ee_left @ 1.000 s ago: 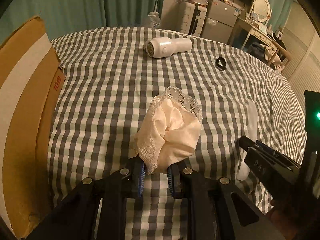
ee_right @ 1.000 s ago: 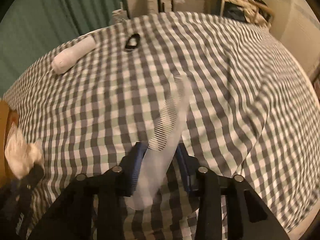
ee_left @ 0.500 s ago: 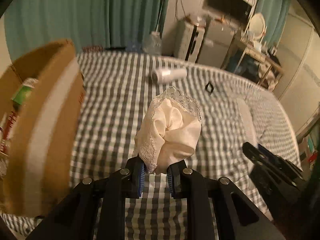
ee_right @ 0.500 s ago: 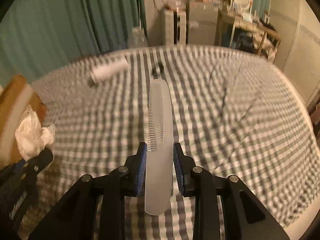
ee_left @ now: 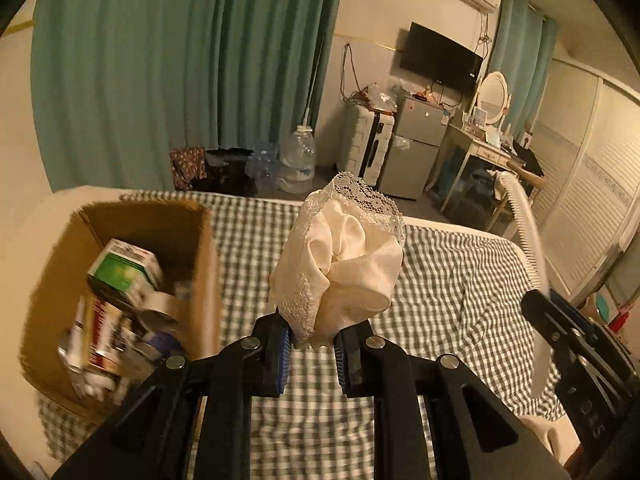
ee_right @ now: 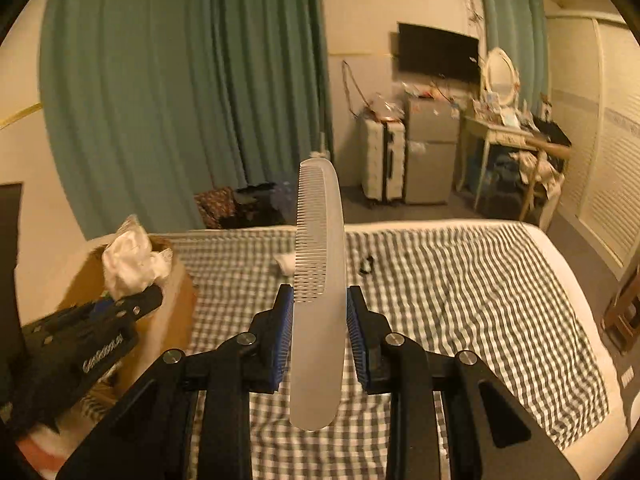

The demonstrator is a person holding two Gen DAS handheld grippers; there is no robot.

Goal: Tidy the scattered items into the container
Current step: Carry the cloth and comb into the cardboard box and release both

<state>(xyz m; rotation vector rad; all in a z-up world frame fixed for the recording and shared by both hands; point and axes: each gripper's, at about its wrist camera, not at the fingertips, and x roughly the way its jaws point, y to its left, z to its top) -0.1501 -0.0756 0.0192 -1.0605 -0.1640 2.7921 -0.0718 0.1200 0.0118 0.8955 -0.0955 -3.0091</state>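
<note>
I am standing in a bedroom with green curtains, and a big bed is wearing a grey and white checked cover. A brown cardboard box is sitting on the bed near its left side. It is already holding many things: a green and white carton, a roll of tape and some packets I cannot make out.

The tidying looks partly done to me. Two things are being carried and two are waiting on the bed.

The left tongs are pinching a cream lace cloth, holding it up in the air just to the right of the box. The right tongs are squeezing a long white comb, which is pointing straight up, well apart from the box.

Far back on the cover, a white tube-shaped thing and a small black ring are lying near each other. I think those are left to pick up.
</note>
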